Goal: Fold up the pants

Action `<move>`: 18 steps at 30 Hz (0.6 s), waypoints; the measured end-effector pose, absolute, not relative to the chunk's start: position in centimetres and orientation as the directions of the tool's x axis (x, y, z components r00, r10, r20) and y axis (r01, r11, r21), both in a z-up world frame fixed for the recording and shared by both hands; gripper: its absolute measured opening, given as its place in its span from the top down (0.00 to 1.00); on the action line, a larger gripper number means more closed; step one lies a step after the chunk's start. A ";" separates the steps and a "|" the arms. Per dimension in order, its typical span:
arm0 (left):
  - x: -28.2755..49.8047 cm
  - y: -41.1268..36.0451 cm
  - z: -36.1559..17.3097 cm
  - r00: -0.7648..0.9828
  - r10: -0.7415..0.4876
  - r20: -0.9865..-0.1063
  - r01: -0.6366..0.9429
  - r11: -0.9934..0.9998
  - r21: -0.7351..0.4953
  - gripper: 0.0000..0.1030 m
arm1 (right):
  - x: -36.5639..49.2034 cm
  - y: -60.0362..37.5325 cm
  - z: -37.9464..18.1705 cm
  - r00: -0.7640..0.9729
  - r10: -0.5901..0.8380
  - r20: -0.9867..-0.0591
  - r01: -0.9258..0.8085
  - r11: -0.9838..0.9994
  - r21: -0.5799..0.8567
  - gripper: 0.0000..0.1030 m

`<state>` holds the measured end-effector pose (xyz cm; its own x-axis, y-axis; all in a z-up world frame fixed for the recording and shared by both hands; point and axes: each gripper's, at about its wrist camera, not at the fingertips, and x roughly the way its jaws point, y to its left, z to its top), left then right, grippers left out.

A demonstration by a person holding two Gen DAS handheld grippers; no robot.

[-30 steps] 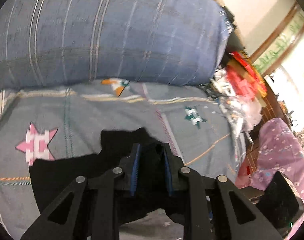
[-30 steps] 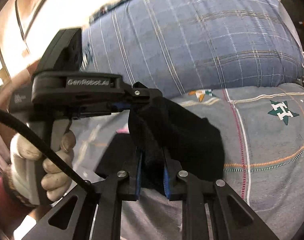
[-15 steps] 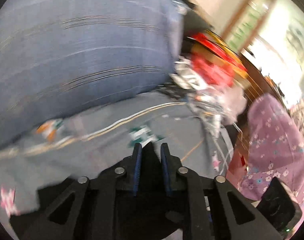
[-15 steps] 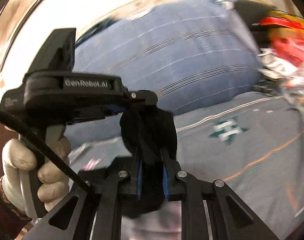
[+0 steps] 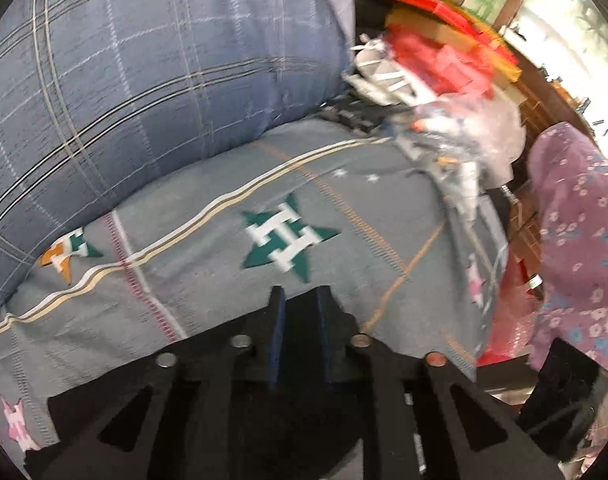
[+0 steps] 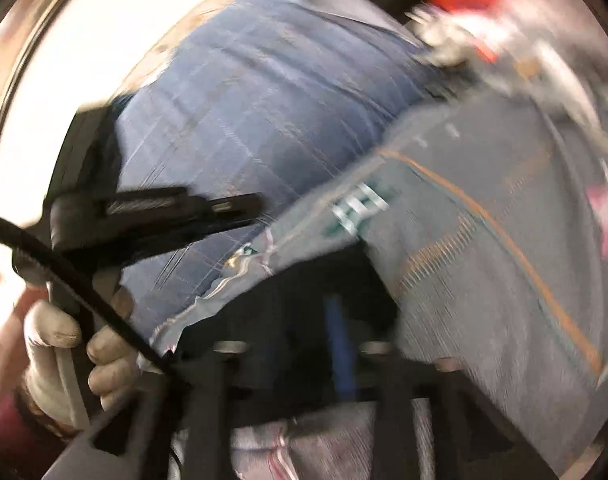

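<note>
The black pants (image 5: 300, 332) lie on the grey star-print bedsheet (image 5: 208, 256), under and in front of my left gripper (image 5: 300, 294). Its jaws are opening, with dark cloth showing in the narrow gap and no visible pinch. In the blurred right wrist view the pants (image 6: 323, 272) lie low over the sheet around my right gripper (image 6: 304, 312). Its jaws are opening too, one blue pad (image 6: 339, 340) standing clear of the cloth. The left gripper (image 6: 208, 208) shows there side-on with bare tips, held by a gloved hand (image 6: 56, 340).
A big blue plaid pillow (image 5: 144, 80) bulges along the far side of the bed. Red bags and crumpled plastic (image 5: 443, 92) pile up at the right end. A purple floral cloth (image 5: 575, 240) hangs beyond the bed's right edge.
Both grippers swept to the right over the bed, carrying the pants. The cloth that hung lifted between them now lies on the sheet, and both pairs of jaws stand wider.
</note>
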<state>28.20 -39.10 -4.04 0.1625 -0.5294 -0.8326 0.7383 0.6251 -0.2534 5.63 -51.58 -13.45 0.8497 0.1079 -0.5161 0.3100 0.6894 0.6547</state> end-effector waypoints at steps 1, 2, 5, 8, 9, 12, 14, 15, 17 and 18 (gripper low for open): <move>28.5 -39.1 -4.1 0.154 -0.526 -0.836 0.739 0.623 -0.256 0.73 | 5.2 -51.7 -14.2 0.844 0.110 -0.524 0.331 0.664 0.671 0.46; 28.7 -39.3 -4.3 0.140 -0.526 -0.839 0.741 0.617 -0.264 0.64 | 4.9 -52.0 -15.1 0.839 0.119 -0.531 0.345 0.639 0.688 0.46; 28.7 -41.0 -5.4 0.081 -0.523 -0.848 0.761 0.582 -0.286 0.56 | 4.6 -51.9 -16.4 0.828 0.137 -0.544 0.363 0.608 0.706 0.46; 28.4 -43.9 -7.6 0.051 -0.476 -0.878 0.794 0.553 -0.253 0.55 | 5.5 -51.8 -17.2 0.820 0.150 -0.553 0.358 0.619 0.699 0.46; 28.3 -44.8 -8.6 0.047 -0.450 -0.892 0.804 0.547 -0.234 0.55 | 5.9 -51.7 -17.2 0.816 0.148 -0.559 0.357 0.631 0.688 0.46; 27.6 -47.3 -12.2 0.065 -0.328 -0.942 0.840 0.528 -0.126 0.56 | 7.4 -51.2 -17.5 0.802 0.133 -0.583 0.361 0.668 0.650 0.42; 26.5 -47.8 -12.4 0.135 -0.305 -0.943 0.866 0.498 -0.037 0.59 | 8.0 -51.1 -17.9 0.804 0.137 -0.579 0.354 0.672 0.651 0.41; 26.0 -47.8 -12.1 0.128 -0.311 -0.942 0.875 0.483 -0.040 0.79 | 8.3 -50.9 -17.9 0.807 0.152 -0.571 0.336 0.677 0.655 0.44; 25.8 -47.1 -11.1 0.113 -0.335 -0.936 0.871 0.486 -0.068 0.88 | 8.7 -50.6 -17.8 0.805 0.185 -0.564 0.310 0.679 0.665 0.78; 25.7 -46.3 -10.1 0.115 -0.364 -0.924 0.872 0.482 -0.081 0.90 | 8.7 -50.5 -17.6 0.807 0.184 -0.561 0.307 0.681 0.665 0.78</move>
<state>25.68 -46.26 -10.13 0.1154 -0.3637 -0.9244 0.8722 0.4824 -0.0808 8.69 -50.53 -17.58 0.8071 0.1836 -0.5611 0.3074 0.6807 0.6649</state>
